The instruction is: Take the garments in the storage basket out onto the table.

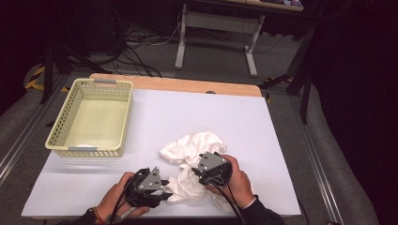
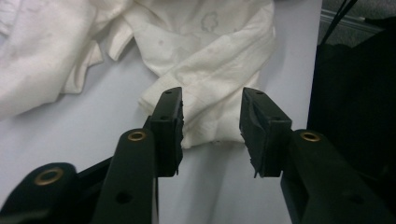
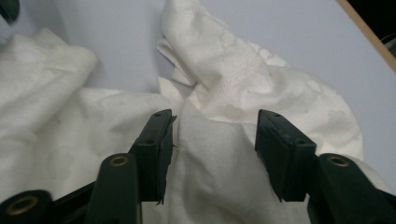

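A crumpled white cloth (image 1: 193,146) lies on the white table (image 1: 211,110) near its front edge. My left gripper (image 1: 165,194) sits at the cloth's front left end, held by a hand. In the left gripper view its jaws (image 2: 211,114) stand open, with a folded end of the cloth (image 2: 210,60) just beyond the tips and nothing pressed between the pads. My right gripper (image 1: 199,168) rests over the cloth's right side. In the right gripper view its jaws (image 3: 212,135) stand open above the cloth (image 3: 233,74), not pinching it.
A pale yellow perforated basket (image 1: 118,117) stands at the table's left, with a little white showing on its floor. The table's wooden far edge (image 1: 178,84) runs behind it. Cables and a desk frame (image 1: 216,28) lie on the floor beyond.
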`<state>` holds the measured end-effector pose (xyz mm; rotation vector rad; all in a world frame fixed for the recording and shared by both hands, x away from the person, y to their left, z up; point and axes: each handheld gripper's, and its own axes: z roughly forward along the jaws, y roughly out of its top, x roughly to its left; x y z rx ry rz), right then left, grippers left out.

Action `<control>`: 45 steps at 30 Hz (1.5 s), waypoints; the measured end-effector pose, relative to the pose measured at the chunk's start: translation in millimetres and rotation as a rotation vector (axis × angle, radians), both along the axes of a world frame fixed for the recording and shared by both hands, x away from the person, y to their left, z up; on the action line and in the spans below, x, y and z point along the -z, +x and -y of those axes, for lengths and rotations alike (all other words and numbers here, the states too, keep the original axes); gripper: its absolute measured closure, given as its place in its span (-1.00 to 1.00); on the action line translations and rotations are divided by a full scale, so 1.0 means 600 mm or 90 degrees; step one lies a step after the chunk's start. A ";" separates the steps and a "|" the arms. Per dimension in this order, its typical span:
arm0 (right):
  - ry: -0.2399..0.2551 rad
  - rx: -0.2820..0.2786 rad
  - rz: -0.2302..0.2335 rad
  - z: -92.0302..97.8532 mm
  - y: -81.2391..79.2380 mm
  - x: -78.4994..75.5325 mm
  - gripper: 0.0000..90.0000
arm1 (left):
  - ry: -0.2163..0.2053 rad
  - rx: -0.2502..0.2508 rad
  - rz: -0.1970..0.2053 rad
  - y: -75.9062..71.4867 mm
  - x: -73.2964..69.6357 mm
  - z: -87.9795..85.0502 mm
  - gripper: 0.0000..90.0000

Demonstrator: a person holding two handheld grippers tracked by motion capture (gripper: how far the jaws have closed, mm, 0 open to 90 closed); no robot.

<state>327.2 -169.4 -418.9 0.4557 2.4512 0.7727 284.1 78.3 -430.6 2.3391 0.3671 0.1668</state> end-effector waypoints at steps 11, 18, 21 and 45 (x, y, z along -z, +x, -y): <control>0.005 0.028 0.008 0.027 0.010 0.005 0.93 | -0.074 -0.059 0.040 0.006 -0.029 -0.010 -0.39; 0.072 0.091 0.063 0.065 0.005 -0.025 0.93 | -0.058 -0.039 0.034 0.042 -0.021 0.016 -0.20; 0.115 0.133 0.080 0.093 0.005 -0.038 0.93 | -0.059 -0.052 0.038 0.064 -0.018 0.032 -0.15; 0.185 0.243 0.040 0.207 0.016 -0.026 0.23 | -0.057 -0.119 0.025 0.152 0.007 0.065 -0.34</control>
